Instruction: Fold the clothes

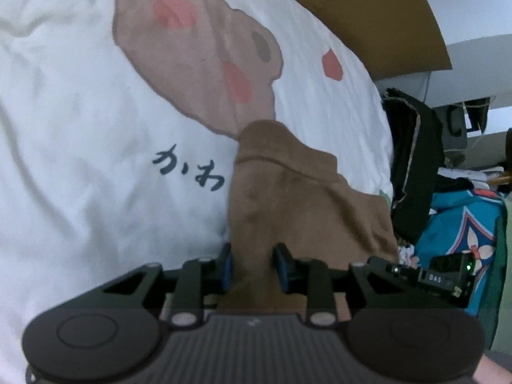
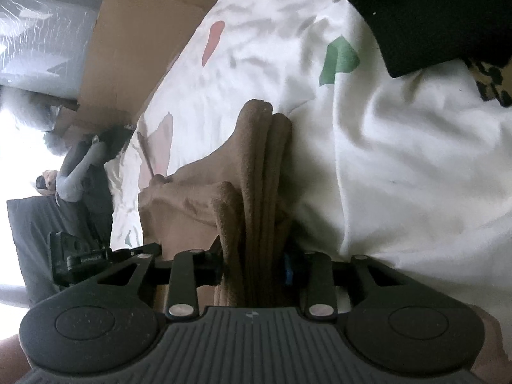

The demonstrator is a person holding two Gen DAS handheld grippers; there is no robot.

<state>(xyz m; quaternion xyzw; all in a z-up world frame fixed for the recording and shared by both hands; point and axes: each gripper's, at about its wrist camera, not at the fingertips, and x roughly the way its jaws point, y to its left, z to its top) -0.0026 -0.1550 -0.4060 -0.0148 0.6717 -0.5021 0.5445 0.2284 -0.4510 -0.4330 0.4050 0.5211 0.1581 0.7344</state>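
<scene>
At the bottom of the left wrist view, the left claw [image 1: 252,270] has its two blue pads close together, pinching a bunch of the brown garment [image 1: 297,198]. The cloth runs up from the claw into the middle of the frame, where a seamed edge shows. At the bottom of the right wrist view, the right claw [image 2: 256,265] is also closed tight on the brown garment [image 2: 259,166]. Here the cloth is bunched into several thick layers that stand up between the pads. So both claws hold the same brown piece, and it looks lifted a little off the bed. Behind it lies the white bed cover [image 1: 80,128], which fills most of both views. It has a big brown bear print [image 1: 198,54] with pink cheeks in the upper middle of the left view, and dark writing [image 1: 188,169] just left of the garment. Farther off, at the upper right of the left view, is a cardboard box [image 1: 384,9], with a pile of clothes [image 1: 448,192] at the right edge. A black cloth [image 2: 432,9] sits at the upper right of the right view. I think the fold is in the middle. Next, the claws likely need to lay the cloth flat on the bed with its edges lined up, and only then let go.
</scene>
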